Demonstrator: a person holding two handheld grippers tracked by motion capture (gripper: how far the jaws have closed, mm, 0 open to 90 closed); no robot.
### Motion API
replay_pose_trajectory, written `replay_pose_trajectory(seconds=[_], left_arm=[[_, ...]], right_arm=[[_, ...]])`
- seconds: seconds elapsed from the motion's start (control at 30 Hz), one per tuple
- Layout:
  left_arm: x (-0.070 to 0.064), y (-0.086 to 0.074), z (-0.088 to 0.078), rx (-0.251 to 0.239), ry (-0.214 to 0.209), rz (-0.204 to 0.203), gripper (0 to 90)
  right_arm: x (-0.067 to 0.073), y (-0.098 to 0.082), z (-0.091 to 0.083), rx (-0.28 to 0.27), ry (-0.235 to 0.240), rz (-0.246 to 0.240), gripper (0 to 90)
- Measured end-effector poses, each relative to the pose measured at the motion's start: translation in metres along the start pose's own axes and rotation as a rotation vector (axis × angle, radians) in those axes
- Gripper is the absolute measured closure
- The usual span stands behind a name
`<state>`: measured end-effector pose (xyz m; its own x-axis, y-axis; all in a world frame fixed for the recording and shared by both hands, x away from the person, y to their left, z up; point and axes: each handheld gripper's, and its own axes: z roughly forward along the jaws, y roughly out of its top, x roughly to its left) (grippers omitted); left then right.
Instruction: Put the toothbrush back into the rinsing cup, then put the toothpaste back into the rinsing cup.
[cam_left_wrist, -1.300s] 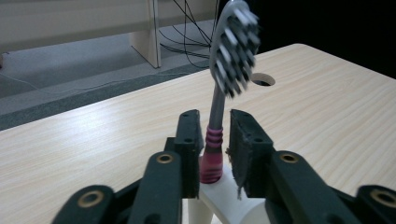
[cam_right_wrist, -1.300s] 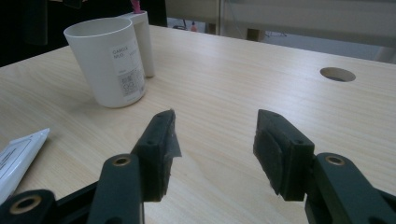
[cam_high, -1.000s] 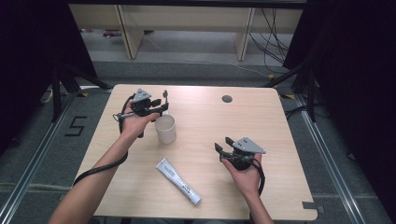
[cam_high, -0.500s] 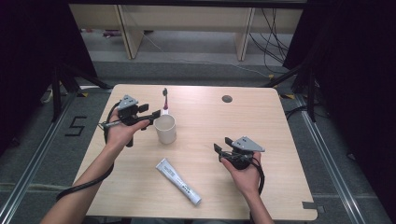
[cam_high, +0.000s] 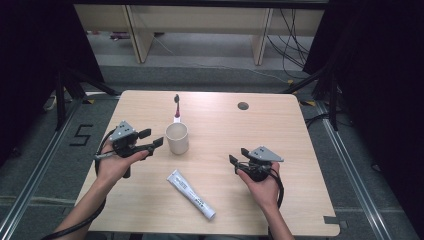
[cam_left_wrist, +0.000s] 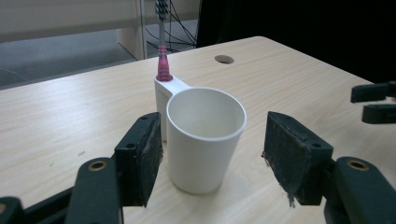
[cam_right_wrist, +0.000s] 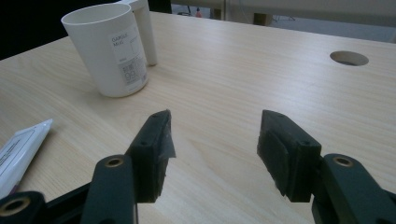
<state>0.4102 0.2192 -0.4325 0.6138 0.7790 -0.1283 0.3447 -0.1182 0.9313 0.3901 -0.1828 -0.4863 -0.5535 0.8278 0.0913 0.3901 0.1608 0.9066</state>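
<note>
A white cup stands upright left of the table's middle, and it is empty inside. A toothbrush with a pink neck stands upright in the holder on the cup's far side. My left gripper hovers just left of the cup, open. Its jaws have just been opening, and the cup stands beyond them, untouched. A white toothpaste tube lies flat near the front edge. My right gripper rests to the right, open with nothing between its pads. Its jaws have also widened a little.
The wooden table has a round cable hole at the back right. In the left gripper view the right gripper shows at the far right. Cables and shelving stand on the floor beyond the table.
My left gripper opened, let go of the toothbrush and drew back to the left and toward the near edge. The toothbrush stays standing at the cup. The right hand kept still.
</note>
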Motion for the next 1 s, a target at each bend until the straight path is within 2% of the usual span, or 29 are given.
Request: replay_pose_trajectory(seconds=[0.03,0.07,0.1,0.13,0.27,0.3,0.37,0.4,0.43,0.5,0.53,0.57,0.63,0.7,0.77,0.87,0.93,0.97,1.0], left_arm=[[-0.002,-0.005,-0.003,0.023,0.001,0.015,36.6],[-0.002,-0.008,-0.004,0.026,-0.002,0.027,36.6],[-0.002,-0.008,-0.004,0.026,-0.002,0.027,36.6],[-0.004,-0.013,-0.005,0.033,-0.017,0.027,36.6],[-0.006,-0.019,-0.007,0.046,-0.019,0.037,36.5],[-0.008,-0.021,-0.007,0.046,-0.025,0.032,36.2],[-0.008,-0.021,-0.007,0.046,-0.028,0.035,36.1],[-0.009,-0.022,-0.008,0.048,-0.033,0.040,36.1],[-0.010,-0.022,-0.008,0.047,-0.039,0.041,36.0],[-0.011,-0.023,-0.008,0.051,-0.042,0.047,36.0],[-0.011,-0.023,-0.007,0.048,-0.050,0.047,36.0],[-0.013,-0.023,-0.007,0.060,-0.051,0.053,36.0],[-0.014,-0.023,-0.007,0.062,-0.054,0.057,36.0],[-0.017,-0.022,-0.007,0.066,-0.074,0.074,36.0],[-0.018,-0.022,-0.006,0.069,-0.087,0.088,35.9],[-0.020,-0.023,-0.005,0.077,-0.107,0.095,36.0],[-0.021,-0.023,-0.004,0.077,-0.115,0.101,36.0],[-0.022,-0.023,-0.002,0.089,-0.135,0.120,36.1],[-0.022,-0.023,-0.002,0.089,-0.135,0.120,36.2]], right_arm=[[0.001,-0.001,0.001,-0.002,0.014,0.018,44.8],[0.000,-0.001,0.001,-0.004,0.010,0.011,44.8],[-0.001,-0.001,0.002,-0.006,0.003,-0.005,44.8],[-0.001,-0.001,0.002,-0.004,0.012,-0.005,44.7],[-0.001,-0.001,0.002,-0.007,-0.004,-0.011,44.6],[-0.001,-0.001,-0.002,0.011,-0.007,-0.008,44.6],[-0.002,-0.001,0.000,-0.004,0.008,-0.004,44.6],[0.000,-0.002,-0.001,-0.004,0.000,0.023,44.6],[-0.003,-0.001,-0.001,-0.013,0.005,-0.014,44.6],[-0.002,-0.001,-0.003,0.004,-0.006,0.006,44.6],[-0.004,-0.001,-0.003,-0.013,-0.009,-0.015,44.6],[-0.003,-0.001,-0.003,-0.009,0.003,0.004,44.6],[-0.003,-0.001,-0.004,-0.009,0.004,0.007,44.6],[-0.005,0.000,-0.006,-0.003,-0.019,-0.011,44.5],[-0.006,0.000,-0.006,-0.001,-0.022,-0.013,44.3],[-0.007,-0.001,-0.005,0.007,-0.011,-0.016,44.3],[-0.008,-0.001,-0.005,0.016,-0.006,0.001,44.2],[-0.008,-0.001,-0.004,0.009,-0.002,-0.007,44.2],[-0.008,-0.001,-0.004,0.009,-0.002,-0.007,44.2]])
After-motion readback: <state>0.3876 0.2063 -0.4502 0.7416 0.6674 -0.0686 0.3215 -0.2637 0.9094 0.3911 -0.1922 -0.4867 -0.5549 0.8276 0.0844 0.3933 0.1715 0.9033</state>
